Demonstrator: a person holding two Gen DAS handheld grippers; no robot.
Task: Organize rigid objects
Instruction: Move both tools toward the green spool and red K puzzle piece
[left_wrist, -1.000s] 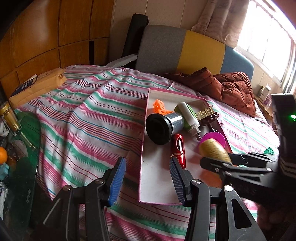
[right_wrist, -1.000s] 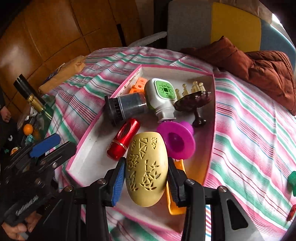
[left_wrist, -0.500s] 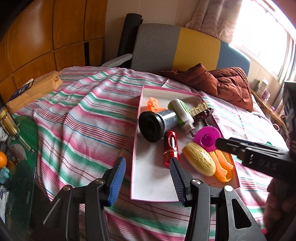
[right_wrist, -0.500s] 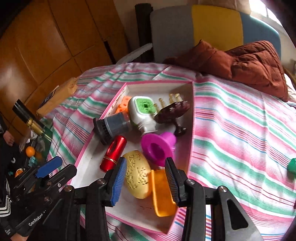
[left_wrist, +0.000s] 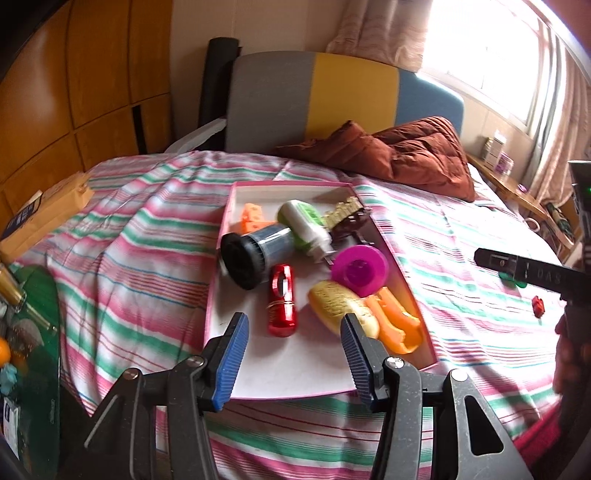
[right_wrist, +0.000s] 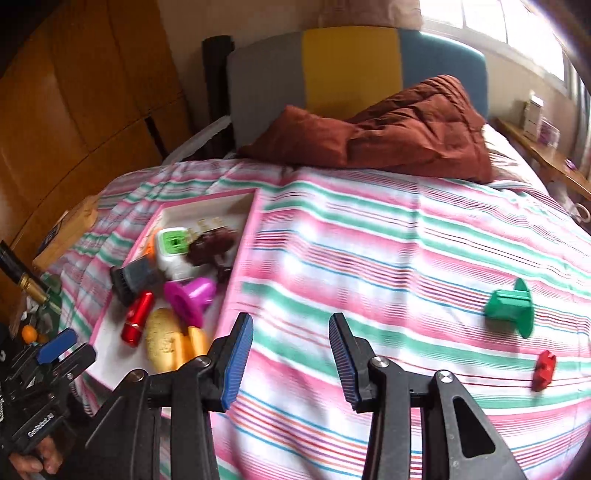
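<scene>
On the striped bedspread, the green spool (right_wrist: 511, 312) sits well off to the right of the right gripper (right_wrist: 291, 356), whose jaws gape empty. Left gripper (left_wrist: 291, 356) hangs open and empty too, over the pink tray's (left_wrist: 221, 229) near end by the red cylinder (left_wrist: 282, 300).

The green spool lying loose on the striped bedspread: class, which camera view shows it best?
The right wrist view. There the green spool lies in full sight on the bedspread, both flanges visible, near a small red piece. In the left wrist view the right gripper's arm hides nearly all of it; only a green sliver shows.
</scene>
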